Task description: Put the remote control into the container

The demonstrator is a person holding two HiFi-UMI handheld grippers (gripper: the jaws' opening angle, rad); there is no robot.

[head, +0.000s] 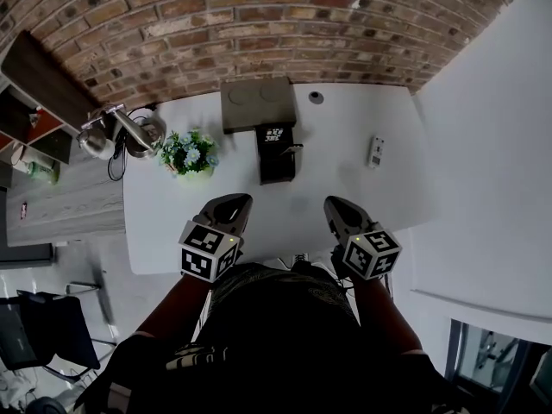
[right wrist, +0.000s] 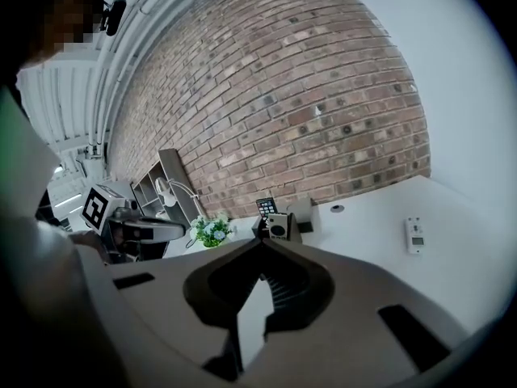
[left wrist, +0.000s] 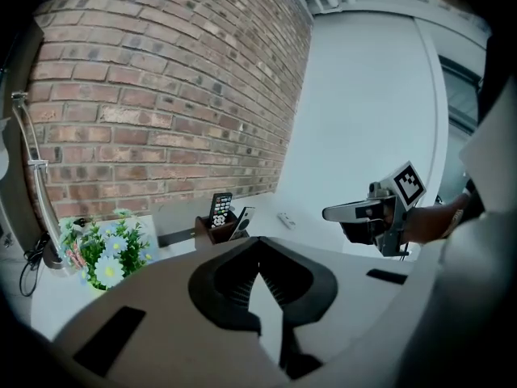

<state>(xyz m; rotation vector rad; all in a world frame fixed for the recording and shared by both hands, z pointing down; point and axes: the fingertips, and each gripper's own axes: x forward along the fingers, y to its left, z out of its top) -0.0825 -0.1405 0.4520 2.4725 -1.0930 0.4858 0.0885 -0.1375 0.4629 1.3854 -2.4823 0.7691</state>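
A small white remote [head: 376, 151] lies flat on the white table [head: 345, 184], well to the right of the dark container [head: 276, 158], which stands near the table's middle and already holds a black remote [left wrist: 220, 207] upright. The left tongs [head: 240, 202] and right tongs [head: 335, 203] hover over the table's near edge, both pressed together and empty, so the reach seems not yet begun; next, the right tongs must spread, cross to the white remote and pinch it. The remote's buttons are too small to read, and the person's dark clothing [head: 276, 335] hides part of the near edge.
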